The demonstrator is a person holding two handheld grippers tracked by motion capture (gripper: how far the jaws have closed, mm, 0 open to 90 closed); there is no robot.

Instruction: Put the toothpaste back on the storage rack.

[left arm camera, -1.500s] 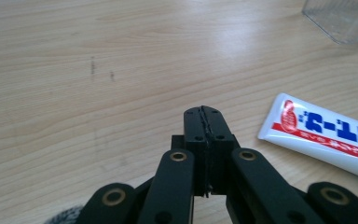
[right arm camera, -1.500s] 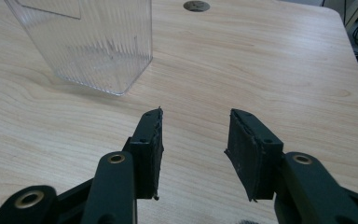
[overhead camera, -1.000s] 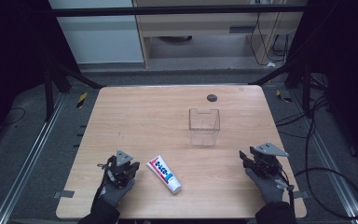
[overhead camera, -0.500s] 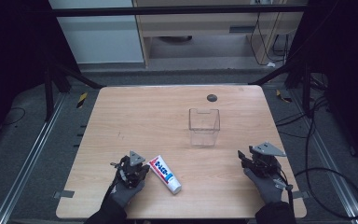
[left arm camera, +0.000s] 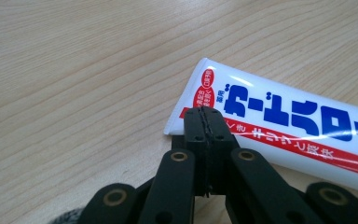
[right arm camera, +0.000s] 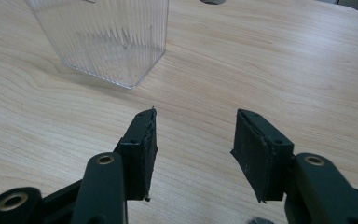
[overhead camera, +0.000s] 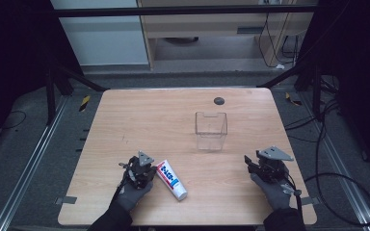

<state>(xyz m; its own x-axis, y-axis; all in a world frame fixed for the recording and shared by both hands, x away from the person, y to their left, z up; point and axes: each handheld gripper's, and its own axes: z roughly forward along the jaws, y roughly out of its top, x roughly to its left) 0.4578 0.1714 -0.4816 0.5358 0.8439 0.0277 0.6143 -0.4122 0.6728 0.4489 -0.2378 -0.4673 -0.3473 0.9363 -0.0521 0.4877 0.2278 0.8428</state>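
One toothpaste tube (overhead camera: 171,179) lies flat near the table's (overhead camera: 139,115) front edge, cap end toward five o'clock. Your left gripper (overhead camera: 140,168), jaws pressed together and empty, sits just beside its crimped end, at nine o'clock. Your right gripper (overhead camera: 248,162), well apart at three o'clock, has just been opening, nothing between its jaws. The clear ribbed container (overhead camera: 211,130) stands at one o'clock.

The high view is looking forward and down over the whole counter (overhead camera: 139,115). The left gripper view is sitting very close above the toothpaste tube (left arm camera: 279,121), also seen from above. The right gripper view is facing the clear container (right arm camera: 102,37), shared too.
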